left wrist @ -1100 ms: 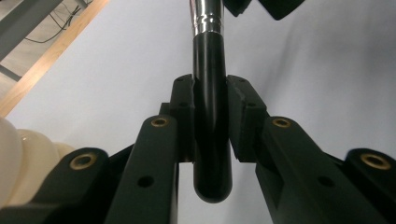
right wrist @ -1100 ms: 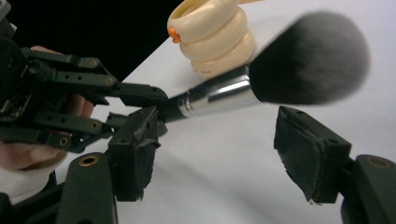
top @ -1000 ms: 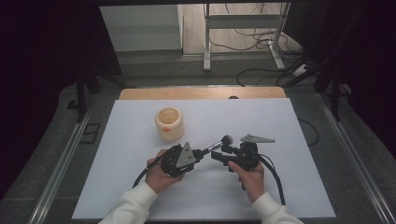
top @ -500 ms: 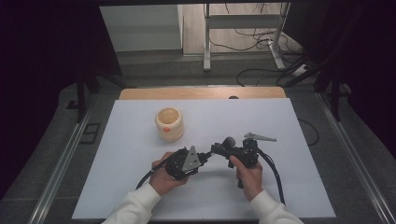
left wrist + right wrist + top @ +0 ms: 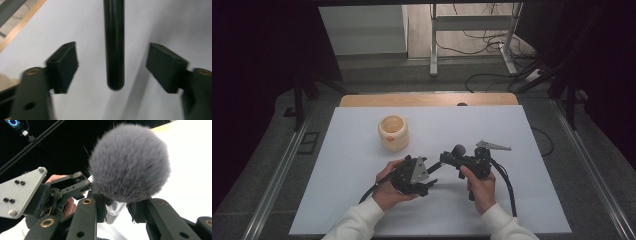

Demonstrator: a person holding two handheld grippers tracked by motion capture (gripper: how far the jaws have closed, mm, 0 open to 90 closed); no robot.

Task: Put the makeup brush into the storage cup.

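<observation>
Now, brush grip: the right gripper (image 5: 117, 210) is clamped on the silver ferrule just under the fluffy grey head of the makeup brush (image 5: 130, 162), pads pressing from both sides.
Brush handle: the black handle (image 5: 114, 45) runs lengthwise straight between the jaws of the left gripper (image 5: 112, 67), rounded end towards that gripper's body, touching neither pad.
Left jaws: they have just been opening and stand well apart, handle free in the gap.
Long axis: in the high view the brush (image 5: 451, 156) lies roughly level above the white table (image 5: 542, 200), head at the right gripper (image 5: 458, 159), handle reaching to the left gripper (image 5: 428, 176).
Nearer hand: the right one; it alone bears the brush.
Beyond the brush: a cream jar (image 5: 393, 132) stands well apart, farther up the table on the left gripper's side.
</observation>
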